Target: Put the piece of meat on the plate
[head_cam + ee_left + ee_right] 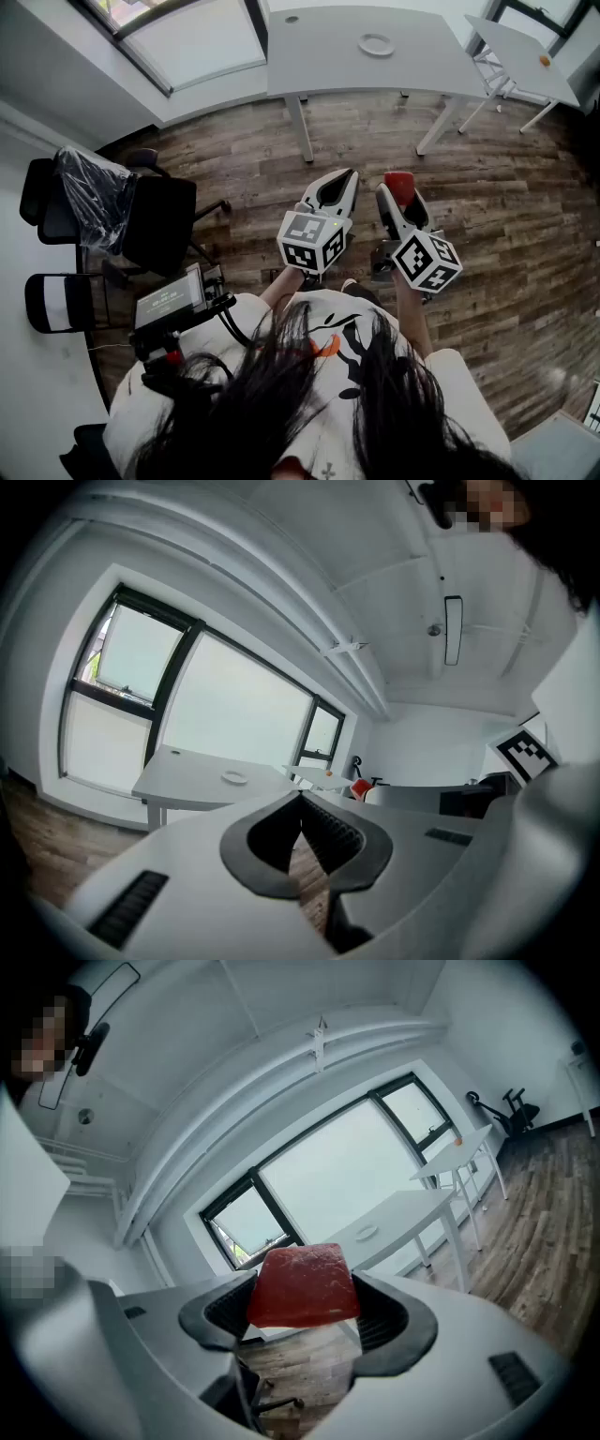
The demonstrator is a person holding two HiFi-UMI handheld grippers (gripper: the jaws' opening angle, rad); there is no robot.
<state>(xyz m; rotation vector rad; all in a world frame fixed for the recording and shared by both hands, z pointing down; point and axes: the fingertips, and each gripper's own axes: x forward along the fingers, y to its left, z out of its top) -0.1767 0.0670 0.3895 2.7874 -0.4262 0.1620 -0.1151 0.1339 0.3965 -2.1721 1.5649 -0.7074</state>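
Note:
A red piece of meat (305, 1285) sits clamped between the pads of my right gripper (305, 1309); from the head view it shows as a red block (399, 184) at the tip of that gripper (398, 192). The white plate (376, 44) lies on a grey table (328, 56) far ahead, small in the left gripper view (233, 777) and in the right gripper view (366, 1233). My left gripper (337, 187) is held beside the right one, jaws together with nothing in them (300, 829). Both grippers are held above the wood floor, well short of the table.
A second white table (525, 56) with a small orange thing (545, 60) stands at the right of the first. Black office chairs (141, 220) and a camera rig (173, 305) are at my left. Windows (183, 37) line the far wall.

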